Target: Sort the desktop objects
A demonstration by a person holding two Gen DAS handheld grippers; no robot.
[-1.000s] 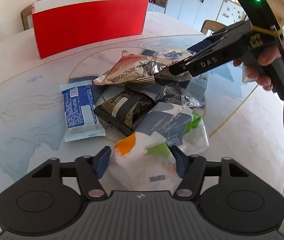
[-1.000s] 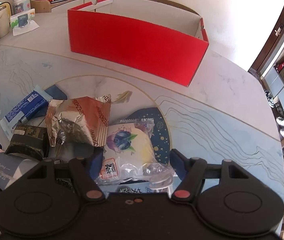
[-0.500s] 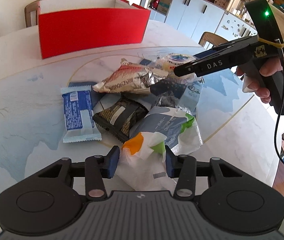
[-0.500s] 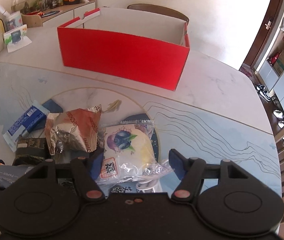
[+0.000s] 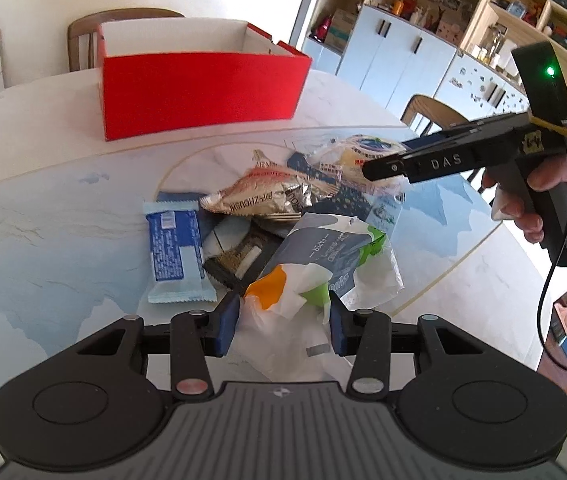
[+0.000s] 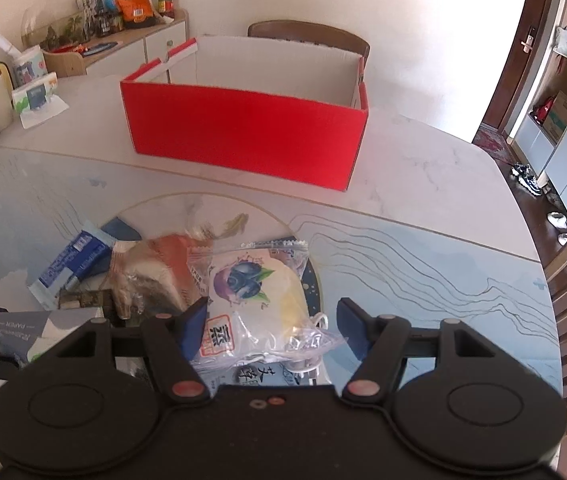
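Marbled worktop (image 5: pixel 43 216), cabinets behind; one red box (image 6: pixel 243 136). Left gripper (image 5: pixel 281 320) clenched on tissue pack (image 5: pixel 315 264) — right gripper (image 6: pixel 271 320) grasping blueberry bun (image 6: pixel 251 284).

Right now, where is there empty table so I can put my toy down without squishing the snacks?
Bare table lies between the red box and the snack pile, and right of the blueberry packet toward the chairs. There is also room left of the blue wafer bar. The middle is crowded: packets overlap there, and both grippers work in it.
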